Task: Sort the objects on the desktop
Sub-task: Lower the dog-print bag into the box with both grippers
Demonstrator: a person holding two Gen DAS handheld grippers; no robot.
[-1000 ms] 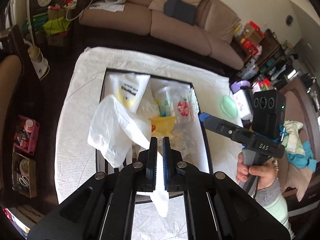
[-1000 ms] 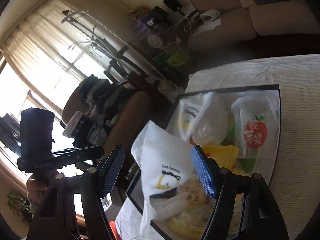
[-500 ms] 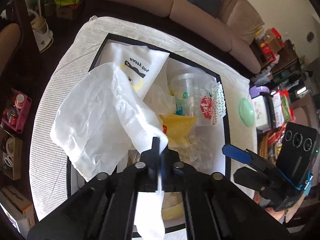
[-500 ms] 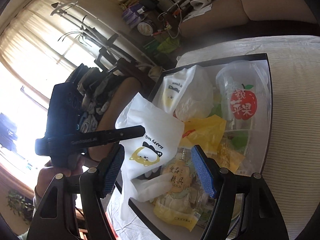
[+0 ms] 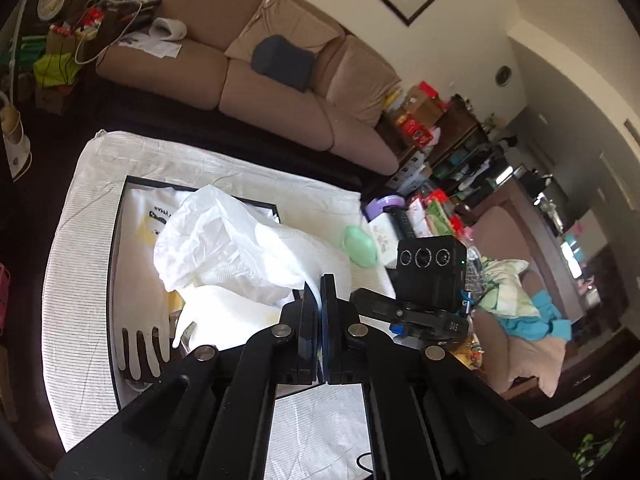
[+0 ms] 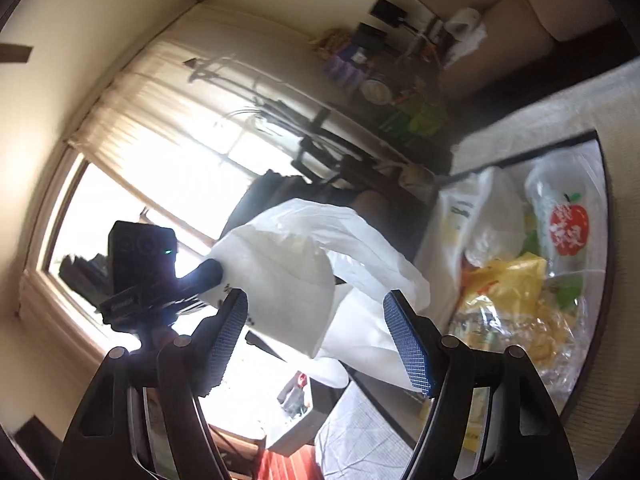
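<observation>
The left gripper (image 5: 320,292) has its fingers clamped on a white bag (image 5: 240,248), which hangs over the tray (image 5: 114,280) on the bench. The right gripper (image 6: 316,336) waits with fingers apart, the bag at its 12 o'clock. I'd have it pinch the loose rim opposite and pull gently, so the bag's mouth opens without tearing.
</observation>
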